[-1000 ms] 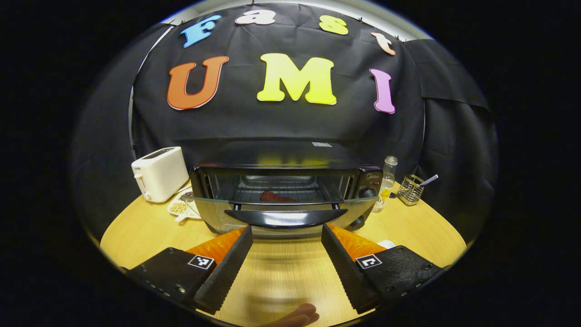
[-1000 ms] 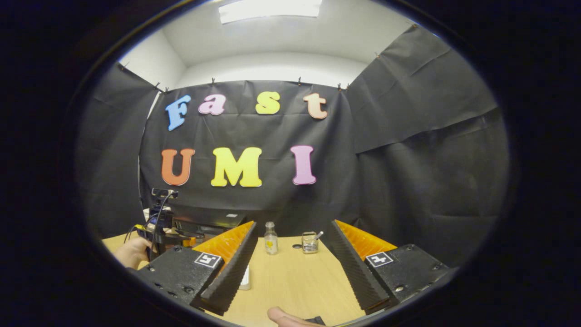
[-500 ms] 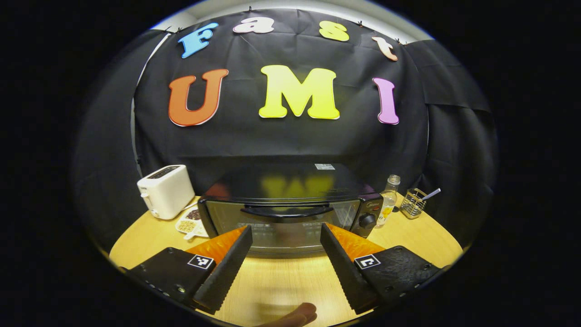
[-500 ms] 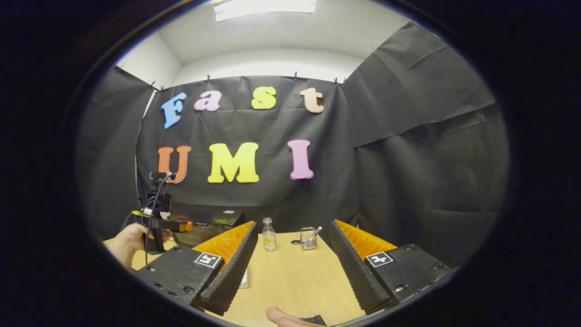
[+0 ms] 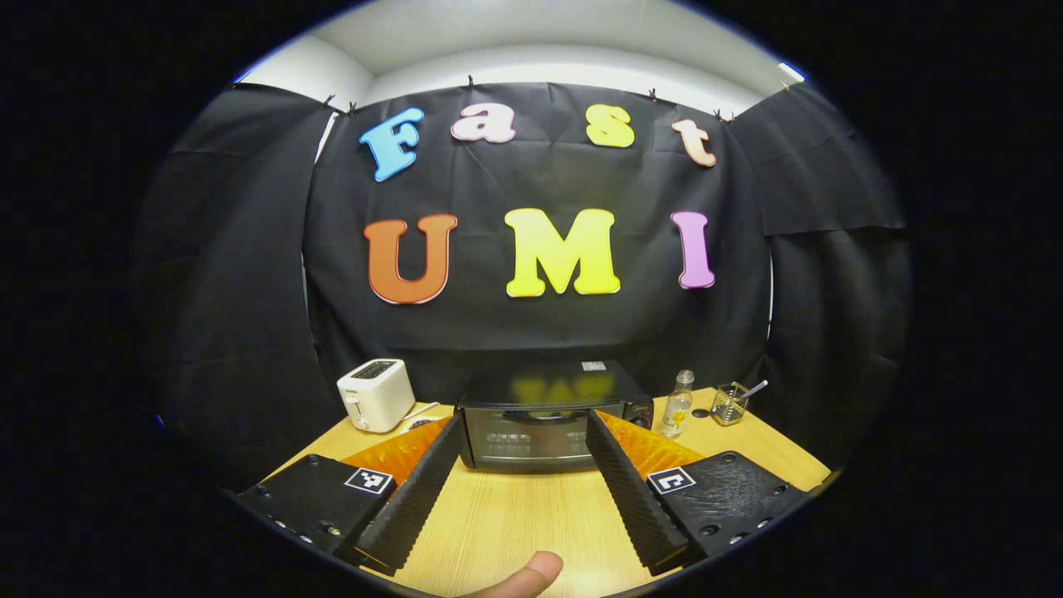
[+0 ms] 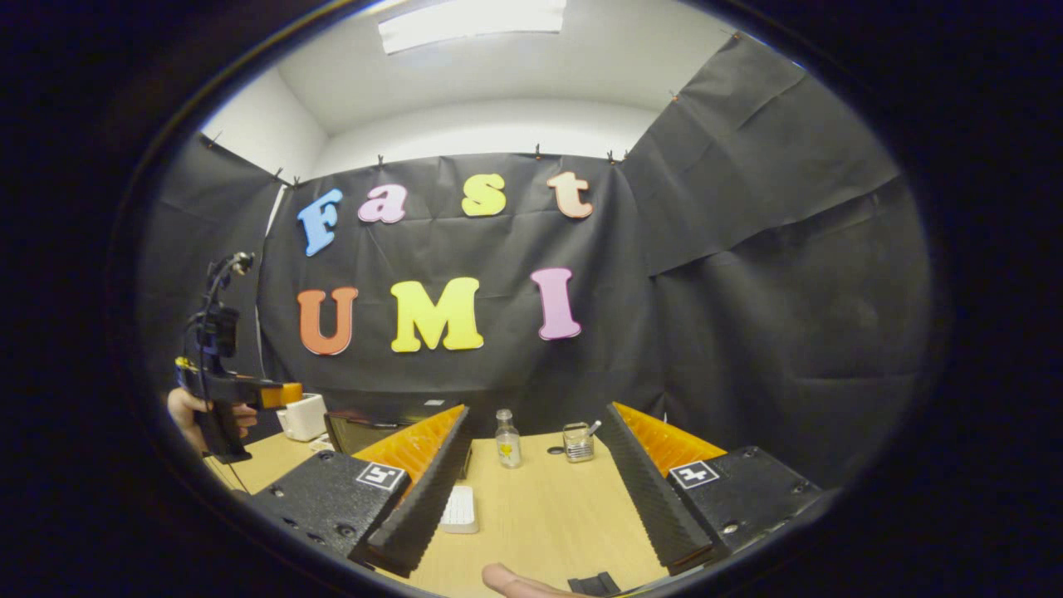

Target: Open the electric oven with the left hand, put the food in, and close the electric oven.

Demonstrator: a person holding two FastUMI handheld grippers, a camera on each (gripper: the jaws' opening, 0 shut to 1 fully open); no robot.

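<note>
Oven [image 5: 544, 419] is framed between the spread fingers [image 5: 413, 498] of the left gripper [image 5: 521, 497], which is held wide apart with nothing gripped, well back from the appliance and above the bare wood of the table [image 5: 515, 523]. A fingertip of the holding hand [image 5: 525, 576] is seen at the bottom of the left gripper view. The oven's door is shut, its handle across the upper front, and the appliance is set toward the table's far edge, against the black cloth. A white toaster [image 5: 375, 394] is placed to the oven's left near the far left corner; a small glass bottle [image 5: 678, 404] and a wire holder [image 5: 730, 403] with a utensil in it are placed to its right, near the far right corner. In the right gripper view, the right gripper [image 6: 537, 505] is likewise held wide apart and empty above the table, with a small white object [image 6: 459, 508] lying just beside its left finger. Farther left in that view, the left gripper is seen held in a hand [image 6: 193, 413], raised above the table's left edge.
</note>
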